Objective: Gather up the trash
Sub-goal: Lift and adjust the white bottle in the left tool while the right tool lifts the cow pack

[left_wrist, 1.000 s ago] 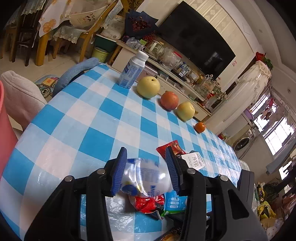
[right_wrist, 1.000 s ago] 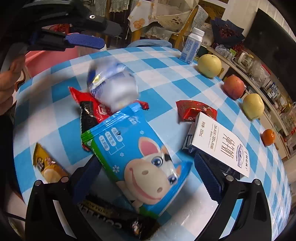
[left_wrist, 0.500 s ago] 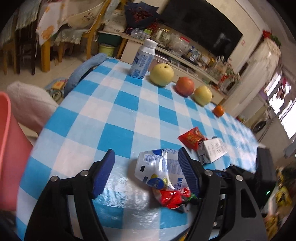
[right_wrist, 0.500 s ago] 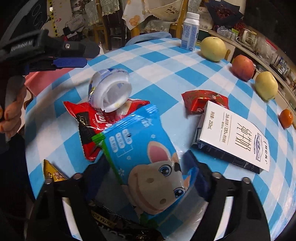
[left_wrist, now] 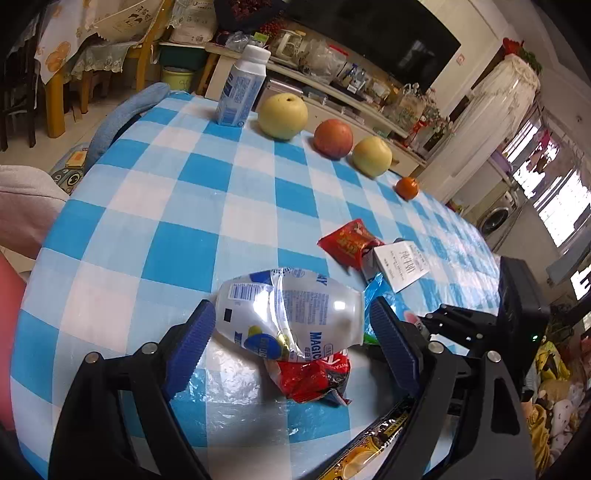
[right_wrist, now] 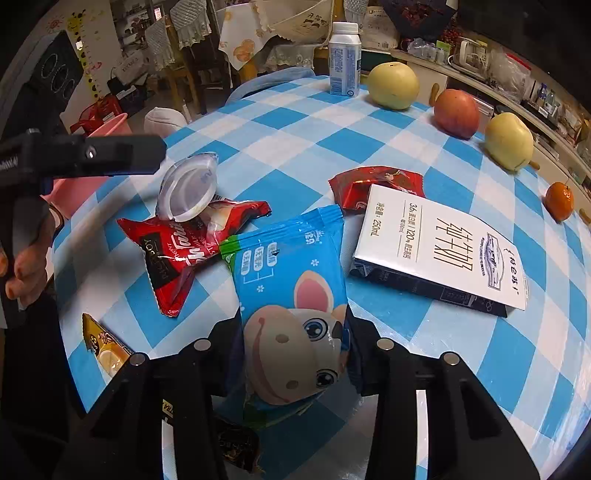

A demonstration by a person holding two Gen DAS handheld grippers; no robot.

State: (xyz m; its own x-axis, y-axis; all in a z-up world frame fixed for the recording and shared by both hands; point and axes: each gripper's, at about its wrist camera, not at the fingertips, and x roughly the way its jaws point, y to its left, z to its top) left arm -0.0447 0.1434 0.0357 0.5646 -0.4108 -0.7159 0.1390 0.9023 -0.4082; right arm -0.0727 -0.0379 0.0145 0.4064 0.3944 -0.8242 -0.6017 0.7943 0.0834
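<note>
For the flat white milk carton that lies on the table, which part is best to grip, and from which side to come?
Probably grip the white milk carton across its narrow thickness at the near long edge, coming low from the near side. It lies flat with the broad printed face up, too wide for the jaws, and its far corner overlaps the small red wrapper.

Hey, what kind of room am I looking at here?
Most likely a home living and dining room: a large television above a cluttered low cabinet, a table with a blue checked tablecloth bearing fruit and snack wrappers, and dining chairs behind it.
</note>
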